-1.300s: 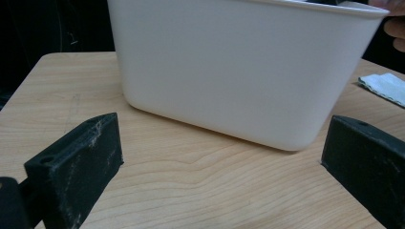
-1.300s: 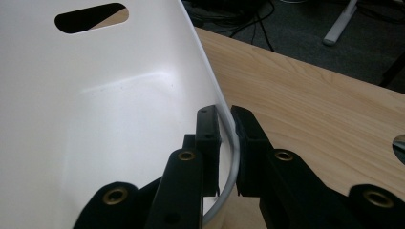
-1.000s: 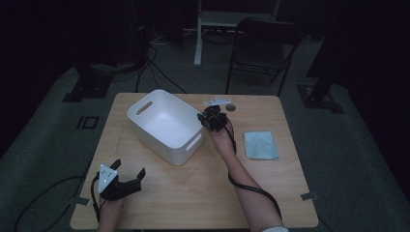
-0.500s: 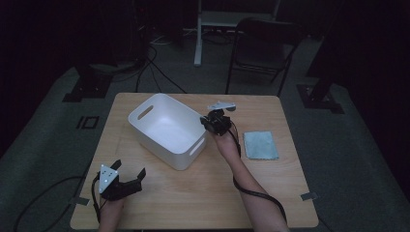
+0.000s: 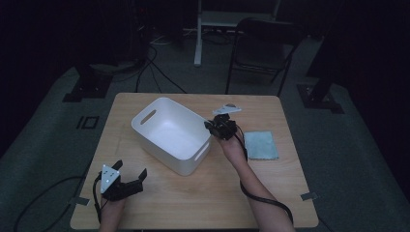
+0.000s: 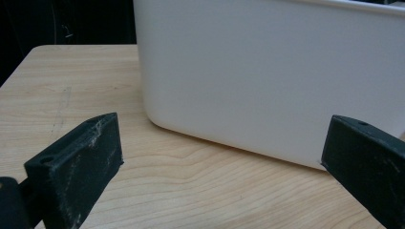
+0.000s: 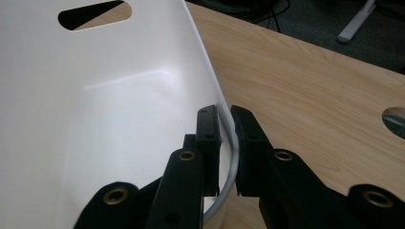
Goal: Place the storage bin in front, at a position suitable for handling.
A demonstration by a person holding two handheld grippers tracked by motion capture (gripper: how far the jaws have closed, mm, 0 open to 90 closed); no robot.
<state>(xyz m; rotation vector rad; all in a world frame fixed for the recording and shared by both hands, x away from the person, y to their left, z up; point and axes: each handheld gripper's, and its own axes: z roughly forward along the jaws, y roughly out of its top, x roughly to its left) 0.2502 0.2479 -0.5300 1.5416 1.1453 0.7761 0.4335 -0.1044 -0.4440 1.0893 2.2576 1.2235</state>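
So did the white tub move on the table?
Yes. The white tub, with the right gripper clamped on its rim, has slid and turned a little toward the blue cloth, which stayed put.

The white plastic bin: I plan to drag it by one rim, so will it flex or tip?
The white plastic bin looks empty, so probably light. The right gripper pinches a thin rim, which may flex. Its broad flat base likely slides, not tips.

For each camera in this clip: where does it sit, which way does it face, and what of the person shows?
High view: above the near edge, looking forward and down on the table; both forearms, left gripper, right gripper.
Left gripper view: low over the tabletop, facing the white bin wall; own jaws wide apart.
Right gripper view: at the bin's rim; own jaws clamp it.
All views share the bin.
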